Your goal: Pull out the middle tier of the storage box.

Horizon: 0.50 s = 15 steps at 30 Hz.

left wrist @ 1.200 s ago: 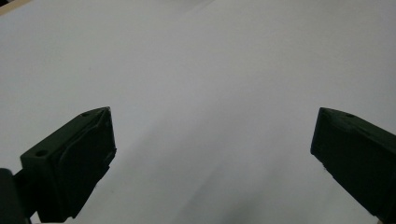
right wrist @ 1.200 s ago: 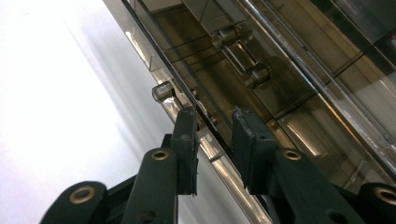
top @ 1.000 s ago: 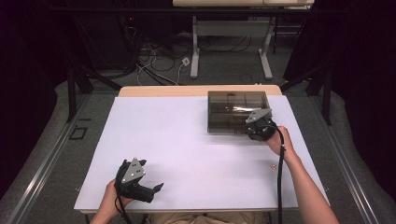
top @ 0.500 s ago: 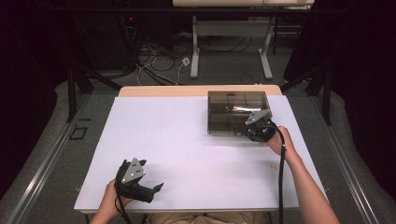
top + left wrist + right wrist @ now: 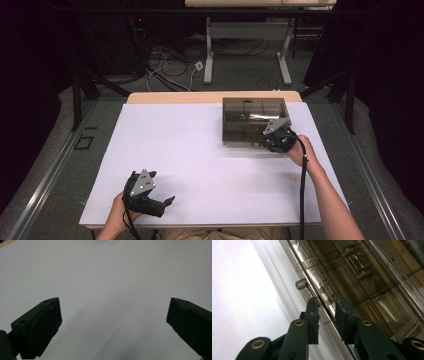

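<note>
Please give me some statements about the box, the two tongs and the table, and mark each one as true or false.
1. The right tongs straddle the near edge of the smoky clear box. True.
2. The left tongs hold a screw. False: their jaws stand wide apart over the bare white table, with nothing between them.
3. The box has inner compartments. True.
4. The box stands at the left side of the table. False: it is at the far right.
5. A small brownish object lies on the table near the right forearm. True.

The right claw (image 5: 327,305) straddles the front edge of the smoky plastic box (image 5: 372,290) (white table (image 5: 242,295) beside).
</note>
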Each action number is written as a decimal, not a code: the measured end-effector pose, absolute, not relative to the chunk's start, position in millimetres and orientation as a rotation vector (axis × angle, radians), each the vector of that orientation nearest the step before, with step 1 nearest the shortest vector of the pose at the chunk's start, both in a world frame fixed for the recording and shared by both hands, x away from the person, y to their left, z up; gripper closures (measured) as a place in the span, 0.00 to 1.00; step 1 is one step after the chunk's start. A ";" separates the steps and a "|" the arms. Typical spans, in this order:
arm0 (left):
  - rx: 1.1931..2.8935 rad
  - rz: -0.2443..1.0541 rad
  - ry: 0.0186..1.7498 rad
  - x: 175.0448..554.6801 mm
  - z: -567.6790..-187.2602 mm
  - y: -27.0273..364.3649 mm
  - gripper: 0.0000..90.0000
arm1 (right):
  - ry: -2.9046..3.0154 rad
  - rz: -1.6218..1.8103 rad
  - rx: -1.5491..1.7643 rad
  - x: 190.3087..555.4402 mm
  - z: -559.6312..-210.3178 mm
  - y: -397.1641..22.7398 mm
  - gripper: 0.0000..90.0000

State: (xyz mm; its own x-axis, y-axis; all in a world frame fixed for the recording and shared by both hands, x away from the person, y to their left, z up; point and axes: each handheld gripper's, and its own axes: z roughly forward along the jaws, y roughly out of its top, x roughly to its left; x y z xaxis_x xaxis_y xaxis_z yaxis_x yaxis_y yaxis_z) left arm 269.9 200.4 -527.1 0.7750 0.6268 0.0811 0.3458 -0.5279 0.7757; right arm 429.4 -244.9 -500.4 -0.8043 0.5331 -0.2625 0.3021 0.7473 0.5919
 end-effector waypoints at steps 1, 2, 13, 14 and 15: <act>2.169 0.453 0.721 269.9 -527.2 200.3 0.00 | 2.527 0.750 0.633 429.3 -500.2 -244.9 0.81; 2.173 0.455 0.721 269.8 -527.0 200.3 0.00 | 2.528 0.750 0.632 429.5 -500.2 -244.8 0.81; 2.171 0.451 0.721 269.9 -527.2 200.1 0.00 | 2.546 0.746 0.627 427.6 -499.2 -245.5 0.81; 2.171 0.452 0.721 270.0 -527.2 200.1 0.00 | 2.547 0.743 0.631 426.9 -499.0 -245.5 0.81; 2.171 0.451 0.721 270.0 -527.2 200.1 0.00 | 2.547 0.743 0.631 426.9 -499.0 -245.5 0.81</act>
